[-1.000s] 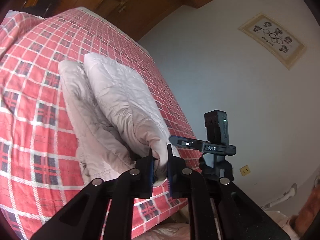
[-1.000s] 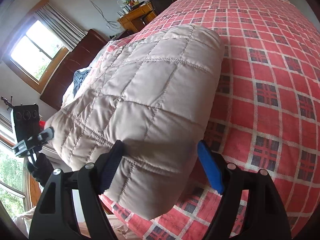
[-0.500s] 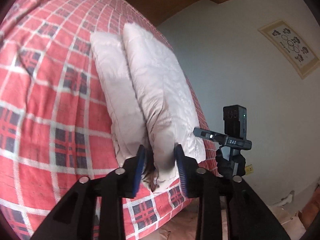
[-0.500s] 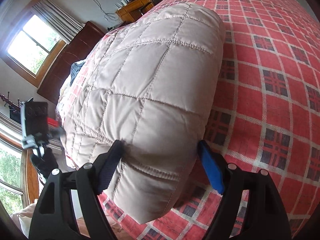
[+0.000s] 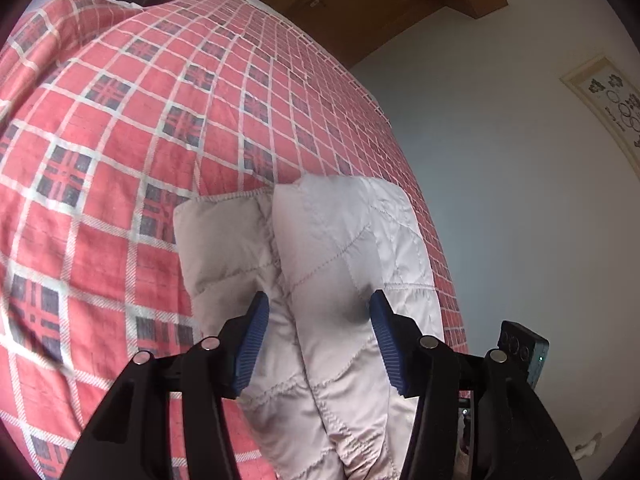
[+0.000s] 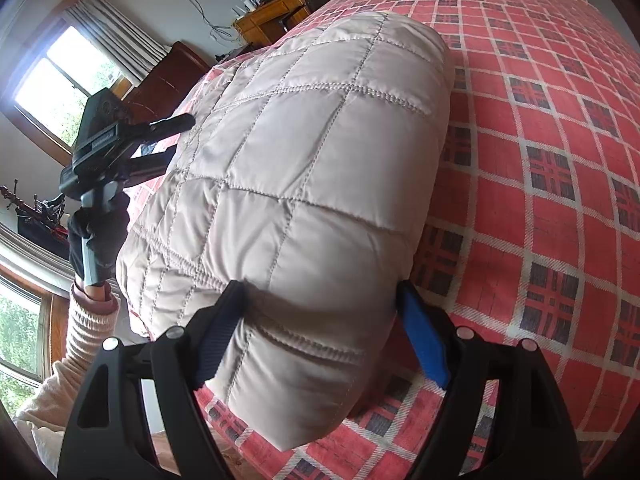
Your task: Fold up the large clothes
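The left gripper (image 5: 316, 344) has its jaws spread wide, one blue pad on each side of the folded quilted coat (image 5: 320, 248), neither clearly pressing it. The coat lies near the edge of the plaid bed (image 5: 120, 128), its near end cut off by the frame. The right gripper (image 6: 320, 336) is spread wide around the coat's (image 6: 304, 168) bulky end too; whether its pads touch is hard to tell. At far left a gloved hand (image 6: 94, 240) holds the other gripper's handle

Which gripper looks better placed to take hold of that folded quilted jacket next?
Probably the right gripper: its open fingers straddle the quilted jacket's whole near end, while the left gripper straddles only part.
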A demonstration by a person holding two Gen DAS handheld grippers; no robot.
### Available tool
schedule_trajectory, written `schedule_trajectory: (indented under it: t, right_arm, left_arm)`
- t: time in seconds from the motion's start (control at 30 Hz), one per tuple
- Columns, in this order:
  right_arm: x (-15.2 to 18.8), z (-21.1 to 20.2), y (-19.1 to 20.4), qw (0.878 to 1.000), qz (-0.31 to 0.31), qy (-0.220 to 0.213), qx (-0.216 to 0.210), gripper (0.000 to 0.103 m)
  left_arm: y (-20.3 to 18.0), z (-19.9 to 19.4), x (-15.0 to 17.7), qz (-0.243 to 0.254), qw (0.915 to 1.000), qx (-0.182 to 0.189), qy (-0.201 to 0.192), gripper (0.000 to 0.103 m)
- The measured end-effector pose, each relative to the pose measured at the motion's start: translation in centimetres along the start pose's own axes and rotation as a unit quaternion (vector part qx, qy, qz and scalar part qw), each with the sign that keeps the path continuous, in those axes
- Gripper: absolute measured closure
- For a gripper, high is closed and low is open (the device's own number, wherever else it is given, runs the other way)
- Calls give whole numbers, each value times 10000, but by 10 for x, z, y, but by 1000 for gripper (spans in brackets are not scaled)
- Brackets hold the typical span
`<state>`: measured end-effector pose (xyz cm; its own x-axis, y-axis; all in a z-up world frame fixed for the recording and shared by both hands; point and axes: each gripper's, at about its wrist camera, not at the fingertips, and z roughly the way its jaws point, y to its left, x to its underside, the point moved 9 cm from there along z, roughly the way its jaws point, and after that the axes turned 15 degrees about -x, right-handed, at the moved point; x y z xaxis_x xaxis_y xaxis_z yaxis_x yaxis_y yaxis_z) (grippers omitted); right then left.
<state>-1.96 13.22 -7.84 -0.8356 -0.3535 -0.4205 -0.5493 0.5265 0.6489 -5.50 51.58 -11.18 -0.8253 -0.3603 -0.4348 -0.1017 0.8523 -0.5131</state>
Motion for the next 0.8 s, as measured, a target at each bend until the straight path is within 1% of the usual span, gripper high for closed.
schedule_trajectory:
  t: [0.03, 0.07, 0.13, 0.2, 0.27, 0.33, 0.4, 0.47, 0.53, 0.63, 0.7, 0.73, 0.77, 0.8]
  right_arm:
    - [0, 0, -1, 10000, 3, 6, -5, 25]
    - [-1, 1, -1, 10000, 14, 10, -8, 24]
    - [-2, 1, -2, 10000, 30, 8, -28, 24]
    - [-2, 2, -1, 10000, 13, 5, -49, 24]
    - [-2, 4, 1, 10000, -29, 21, -67, 24]
    - [-3, 6, 2, 10000, -80, 31, -45, 23]
    - [-4, 9, 3, 9999, -98, 24, -37, 22]
    - [-5, 10, 4, 9999, -94, 6, -46, 22]
    - [-6, 10, 3, 10000, -82, 8, -30, 22]
    - [-6, 9, 3, 10000, -43, 45, -37, 22]
    - [-8, 8, 3, 9999, -9, 57, -82, 22]
    - [-9, 6, 3, 9999, 6, 48, -117, 22]
    - [-9, 4, 3, 9999, 11, 28, -149, 22]
    - [-11, 0, 3, 9998, 25, -16, -206, 22]
  left_arm:
    - [-4, 0, -2, 27, 10000, 39, -45, 76]
    - [-8, -1, -2, 62, 9999, 96, -84, 82]
    - [-19, -14, -3, 197, 9990, 174, -356, 90]
    - [-25, -33, -3, 306, 9972, 327, -594, 92]
    - [-21, -43, -1, 263, 9968, 392, -650, 94]
    - [-8, -36, 2, 240, 9980, 182, -549, 94]
    - [10, -18, 7, 93, 9994, 12, -324, 94]
    - [20, 2, 10, 44, 9998, -74, -154, 93]
    - [23, 15, 14, 72, 9998, -154, -53, 93]
    - [18, 13, 17, 174, 9994, -280, -80, 90]
    - [17, 5, 17, 185, 9992, -345, -79, 85]
    - [19, 0, 17, 158, 9991, -385, -93, 75]
    - [19, -7, 17, 157, 9990, -409, -111, 62]
    - [21, -16, 19, 167, 9987, -446, -156, 56]
